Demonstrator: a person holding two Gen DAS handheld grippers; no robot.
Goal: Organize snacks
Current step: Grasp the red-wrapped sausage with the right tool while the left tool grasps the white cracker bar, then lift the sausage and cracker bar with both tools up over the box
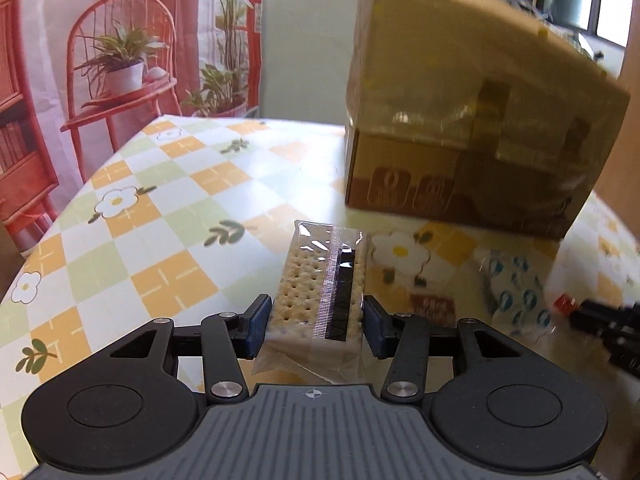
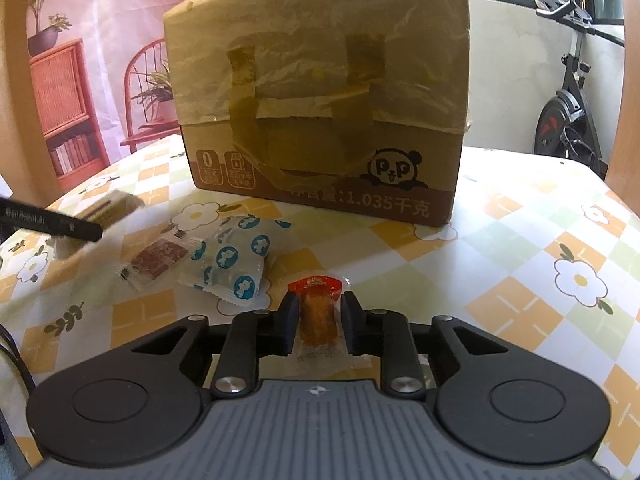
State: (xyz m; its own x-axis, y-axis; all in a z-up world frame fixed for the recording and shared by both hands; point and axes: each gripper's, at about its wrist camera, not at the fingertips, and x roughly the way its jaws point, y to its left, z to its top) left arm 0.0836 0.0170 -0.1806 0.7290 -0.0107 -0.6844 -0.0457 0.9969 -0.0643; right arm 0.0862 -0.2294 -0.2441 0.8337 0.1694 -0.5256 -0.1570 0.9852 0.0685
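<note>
My left gripper (image 1: 316,312) is shut on a clear packet of crackers (image 1: 316,264), held by its sides just above the checked tablecloth (image 1: 168,208). My right gripper (image 2: 320,304) is shut on a small orange snack in a clear wrapper with a red top (image 2: 318,314), low over the table. A taped cardboard box (image 2: 320,100) with a panda print stands behind both. In the right wrist view the left gripper's finger (image 2: 52,224) and the blurred crackers (image 2: 108,208) show at the left edge.
A blue-and-white packet (image 2: 236,264) and a brown packet (image 2: 160,258) lie on the cloth between the grippers. The table's left edge (image 1: 80,184) borders a printed backdrop of a red chair and plants. An exercise bike (image 2: 568,112) stands beyond the table's far right.
</note>
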